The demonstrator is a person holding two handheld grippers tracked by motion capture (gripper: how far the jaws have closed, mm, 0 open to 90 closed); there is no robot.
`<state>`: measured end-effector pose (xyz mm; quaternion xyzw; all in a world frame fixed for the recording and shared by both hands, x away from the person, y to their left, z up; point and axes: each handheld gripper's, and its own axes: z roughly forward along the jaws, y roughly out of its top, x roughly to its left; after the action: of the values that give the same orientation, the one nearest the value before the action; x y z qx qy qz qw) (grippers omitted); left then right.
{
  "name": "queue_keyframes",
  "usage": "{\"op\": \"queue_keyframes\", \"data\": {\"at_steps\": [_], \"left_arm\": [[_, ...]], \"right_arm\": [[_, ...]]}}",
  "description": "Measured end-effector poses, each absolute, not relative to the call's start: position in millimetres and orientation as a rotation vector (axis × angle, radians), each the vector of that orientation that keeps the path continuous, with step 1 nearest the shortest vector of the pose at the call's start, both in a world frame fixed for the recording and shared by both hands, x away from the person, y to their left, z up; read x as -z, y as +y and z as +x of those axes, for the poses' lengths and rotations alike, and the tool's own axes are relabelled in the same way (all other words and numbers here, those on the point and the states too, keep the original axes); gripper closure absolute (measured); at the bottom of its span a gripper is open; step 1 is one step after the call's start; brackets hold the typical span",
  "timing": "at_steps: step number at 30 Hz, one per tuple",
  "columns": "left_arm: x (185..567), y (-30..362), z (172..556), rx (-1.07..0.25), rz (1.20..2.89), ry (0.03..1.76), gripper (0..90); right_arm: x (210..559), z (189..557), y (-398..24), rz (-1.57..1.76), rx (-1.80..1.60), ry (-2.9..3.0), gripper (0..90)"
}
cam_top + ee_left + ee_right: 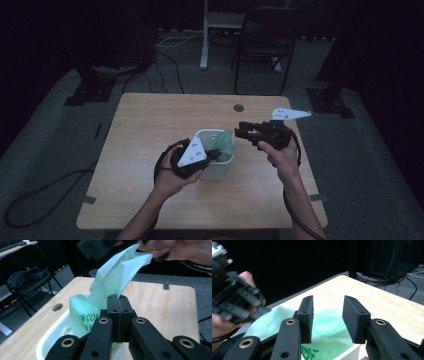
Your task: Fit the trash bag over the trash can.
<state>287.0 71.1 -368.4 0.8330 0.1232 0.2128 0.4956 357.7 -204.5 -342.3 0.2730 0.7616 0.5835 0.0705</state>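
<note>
You are lining the white bin (pixel 216 167) on the table (pixel 140 130): your left gripper (pixel 117 305) pinches the green bag (pixel 112 277) at the rim, your right gripper (pixel 327 315) stands half-open above it. Next, probably regrip the far edge and spread.

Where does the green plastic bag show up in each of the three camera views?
High view: green bag at table centre, in the white bin.
Left gripper view: centre, rising from the bin above the shut jaws.
Right gripper view: low centre, behind the open jaws.
Shared landmark: the white bin's rim.
</note>
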Motion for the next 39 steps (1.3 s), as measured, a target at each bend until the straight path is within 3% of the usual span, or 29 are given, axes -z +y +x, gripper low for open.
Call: {"op": "queue_keyframes", "data": {"at_steps": [11,18,24,39], "left_arm": [[406,68,268,-0.494,2.117,0.314,89.8],[424,74,267,-0.476,2.17,0.355,81.1],[419,88,264,-0.505,2.146,0.391,68.7],[395,88,275,-0.525,2.059,0.403,59.2]], "right_arm": [[361,341,-193,0.774,-1.682,2.404,55.9],[376,339,-198,0.832,-1.598,2.419,55.3],[383,340,-206,0.876,-1.572,2.41,55.0],[397,341,-212,0.922,-1.557,2.419,55.1]]}}
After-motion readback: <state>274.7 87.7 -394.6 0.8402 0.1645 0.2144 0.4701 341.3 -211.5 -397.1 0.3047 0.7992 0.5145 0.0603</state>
